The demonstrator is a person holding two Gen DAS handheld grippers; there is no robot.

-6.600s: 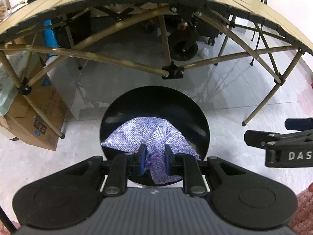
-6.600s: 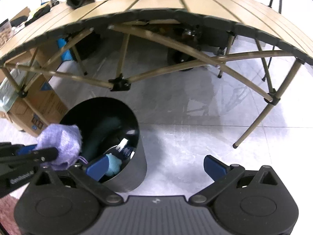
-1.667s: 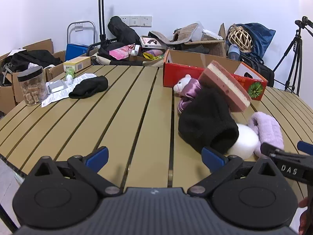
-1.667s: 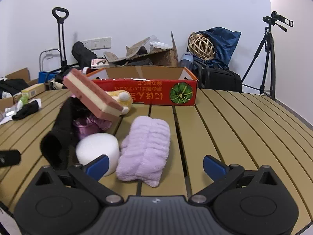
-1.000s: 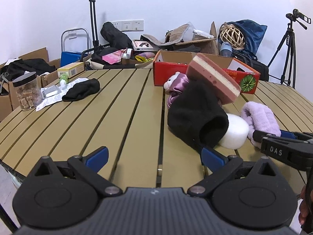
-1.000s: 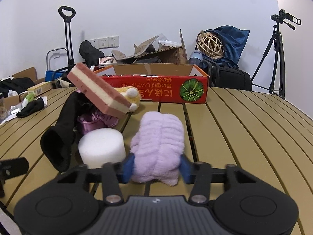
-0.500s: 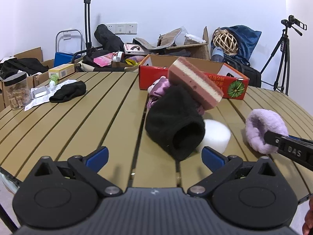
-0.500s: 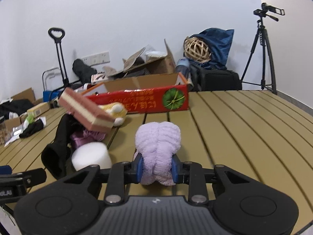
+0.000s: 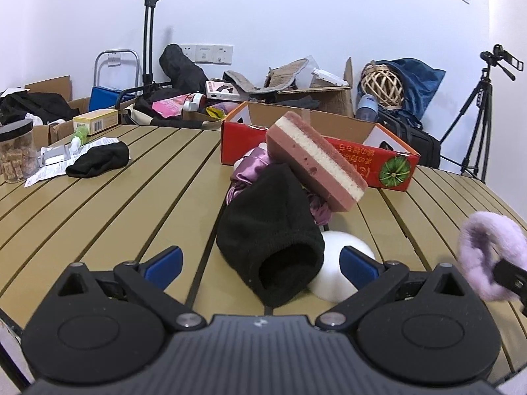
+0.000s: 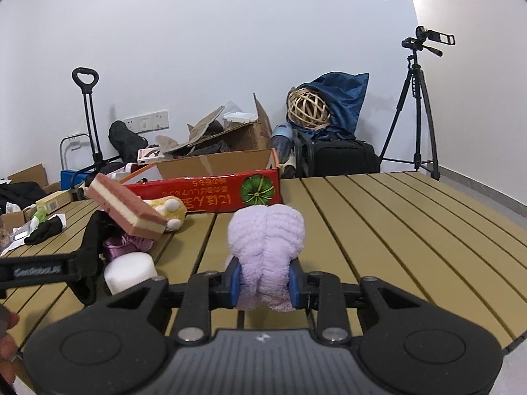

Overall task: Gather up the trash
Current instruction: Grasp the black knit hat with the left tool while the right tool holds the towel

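A white-walled room piled with boxes, bags and a tripod is seen behind a slatted tan table that carries the clutter to be cleared. The fluffy lilac mitt is pinched between the narrowed jaws of the right gripper and is held just off the slats, at the near right of the pile. The left gripper is kept low in front of the black knit hat, its jaws wide and holding nothing. For the step in hand, a carry to a bin is judged to be needed; no bin is in view now. The squeeze is best kept steady, since the pile of the mitt is soft and can slip, and the mitt is best lifted clear of the white foam cylinder and the pink layered sponge before it is swung away. Compared with the frame of a second ago, the mitt is now raised from the table rather than lying beside the cylinder, and the right jaws are drawn in tighter on it; the left jaws are unchanged, but that gripper is brought nearer the hat.
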